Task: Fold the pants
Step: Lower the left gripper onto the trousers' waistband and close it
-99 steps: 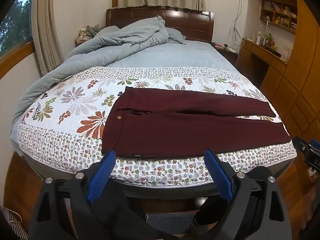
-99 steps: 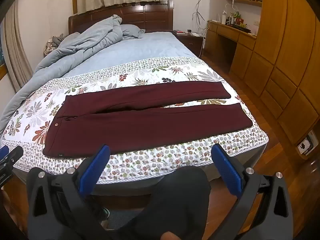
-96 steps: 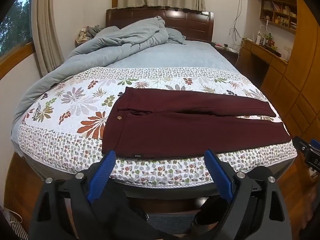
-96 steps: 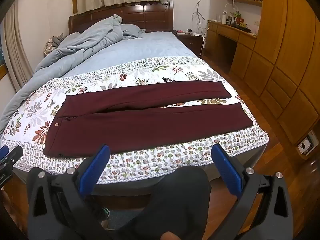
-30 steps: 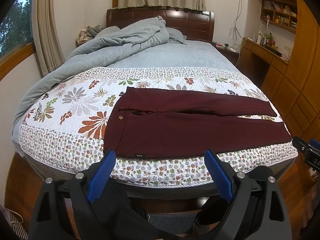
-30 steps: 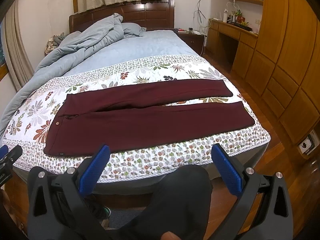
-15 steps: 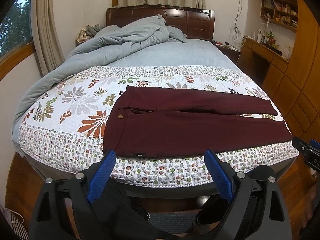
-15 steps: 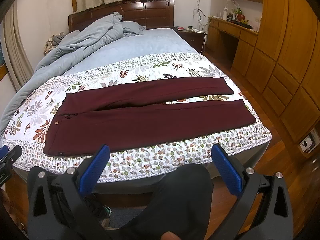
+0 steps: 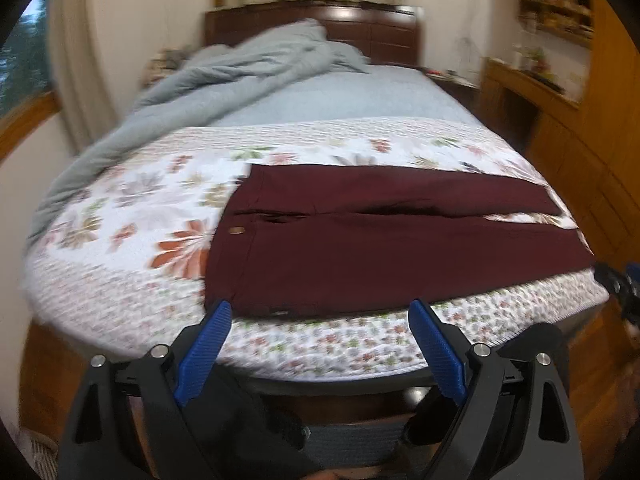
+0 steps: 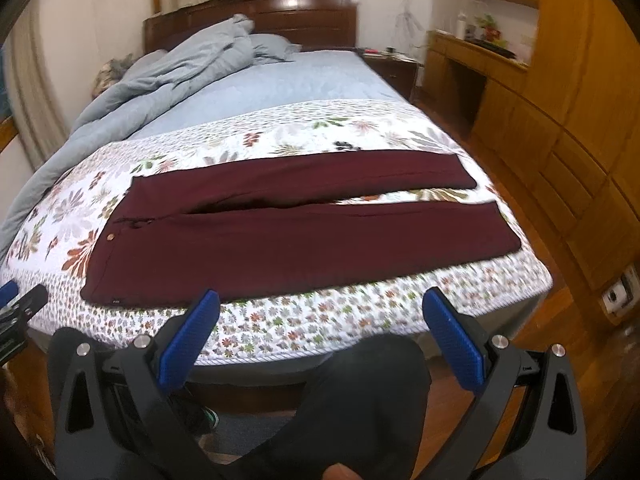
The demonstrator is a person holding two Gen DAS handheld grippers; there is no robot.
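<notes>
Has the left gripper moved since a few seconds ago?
Yes. The left gripper has come forward toward the bed: the pants and bed loom larger, and its left fingertip now overlaps the waistband corner.

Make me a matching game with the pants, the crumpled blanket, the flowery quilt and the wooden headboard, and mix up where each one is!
Things:
1. pants
2. crumpled blanket
3. flowery quilt
4. headboard

Places or states:
A. standing at the far end of the bed
B. spread over the near end of the bed
C. lying flat on the quilt, legs pointing right
D. bunched up on the far left of the bed

Pairs: 1-C, 2-D, 3-B, 4-A
</notes>
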